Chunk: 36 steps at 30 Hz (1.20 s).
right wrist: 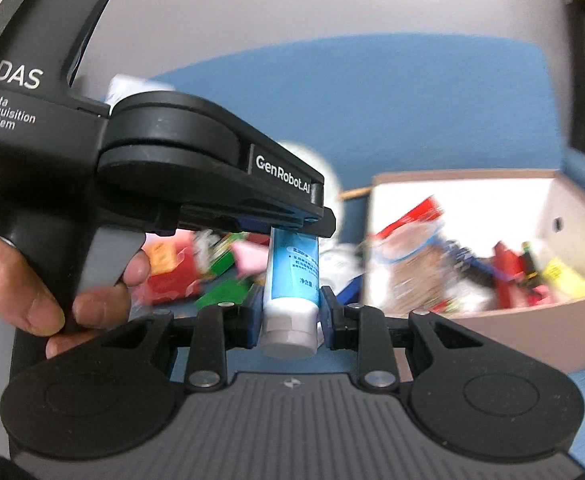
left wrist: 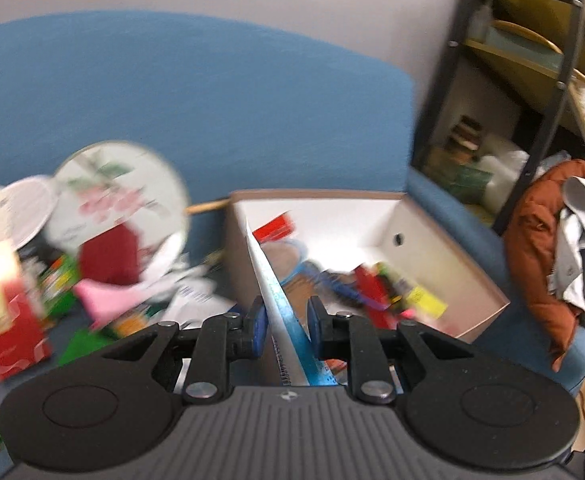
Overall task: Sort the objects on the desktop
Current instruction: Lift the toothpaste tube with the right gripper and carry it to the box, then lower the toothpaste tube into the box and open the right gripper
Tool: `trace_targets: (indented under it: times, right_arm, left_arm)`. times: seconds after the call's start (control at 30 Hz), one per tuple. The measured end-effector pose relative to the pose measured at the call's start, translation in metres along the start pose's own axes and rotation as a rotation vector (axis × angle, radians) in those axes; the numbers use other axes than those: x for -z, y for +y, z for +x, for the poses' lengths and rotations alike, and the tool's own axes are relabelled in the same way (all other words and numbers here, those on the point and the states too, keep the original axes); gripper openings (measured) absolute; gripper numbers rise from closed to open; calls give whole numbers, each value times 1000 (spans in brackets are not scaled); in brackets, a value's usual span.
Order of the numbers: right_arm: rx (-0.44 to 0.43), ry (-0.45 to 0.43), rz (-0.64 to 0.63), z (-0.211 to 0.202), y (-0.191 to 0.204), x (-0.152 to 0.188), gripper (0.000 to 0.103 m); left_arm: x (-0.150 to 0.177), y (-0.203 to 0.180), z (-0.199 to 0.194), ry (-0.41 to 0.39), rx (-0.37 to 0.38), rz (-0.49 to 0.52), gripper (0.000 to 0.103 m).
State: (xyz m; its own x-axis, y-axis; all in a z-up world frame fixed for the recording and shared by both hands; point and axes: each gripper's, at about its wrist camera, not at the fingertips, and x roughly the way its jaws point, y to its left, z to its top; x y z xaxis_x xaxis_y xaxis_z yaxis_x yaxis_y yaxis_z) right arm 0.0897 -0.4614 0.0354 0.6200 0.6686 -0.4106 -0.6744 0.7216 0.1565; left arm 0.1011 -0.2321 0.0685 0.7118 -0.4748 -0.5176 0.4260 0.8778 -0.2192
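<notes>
Gripping one tube [right wrist: 292, 280] | left tool [left wrist: 285, 322] clamped, right tool [right wrist: 290, 320] unclear | one box [right wrist: 492, 316]

a wide stretch of blue table [left wrist: 212, 92] is lying open behind the clutter pile [left wrist: 92, 280]. the white box [right wrist: 492, 320] is standing open-topped on the right, its walls and a round fan [left wrist: 120, 188] crowding the low gap between.

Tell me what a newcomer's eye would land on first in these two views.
First, the blue and white tube, hanging cap-down from the left gripper with its cap between the right gripper fingers. Next, the white box on the right, already part full of colourful items. Last, the bright clutter pile on the left, with a floral round fan lying over it.
</notes>
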Motion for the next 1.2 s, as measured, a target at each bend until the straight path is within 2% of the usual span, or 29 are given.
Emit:
trace_targets:
  times: [0.13,0.3,0.67,0.9,0.93,0.97,1.0,1.03,1.07,1.1,1.17,1.2]
  right_arm:
    - [53,-35,34,-4,-30,-10,28]
    - [100,-41,73,5,-67,-19,28]
    - [161,0,103,56,-116,-18,28]
    - [213,63,122,79,-134,-11,28]
    - [222,71,126,81,-136,-10,28]
    - [229,79,126,83,-137,-9,29]
    - [238,81,113,85,-137,-8,30]
    - [249,77,103,84,-136,-8,31]
    - [255,76,99,83,-134,-8,41]
    - [259,70,98,82,-133,-8,54]
    - [268,50,93,79,-131,-8,60]
    - [266,49,91,79,-130,-8,61]
  left_arm:
    - [-14,-22,24,-10,47,40,21]
    - [-23,-31,60,15,98,17,22]
    - [-30,-38,126,86,136,-13,21]
    - [-24,-36,145,114,142,-9,22]
    - [-23,-35,144,111,139,-11,28]
    - [-24,-33,143,108,142,-13,43]
    - [-24,-31,141,103,145,-17,52]
    - [-24,-30,139,95,145,-20,69]
    - [-25,-29,135,80,140,-22,78]
    - [-25,-29,131,62,135,-22,81]
    - [-27,-29,124,45,126,-18,90]
    - [-28,-29,121,43,122,-13,91]
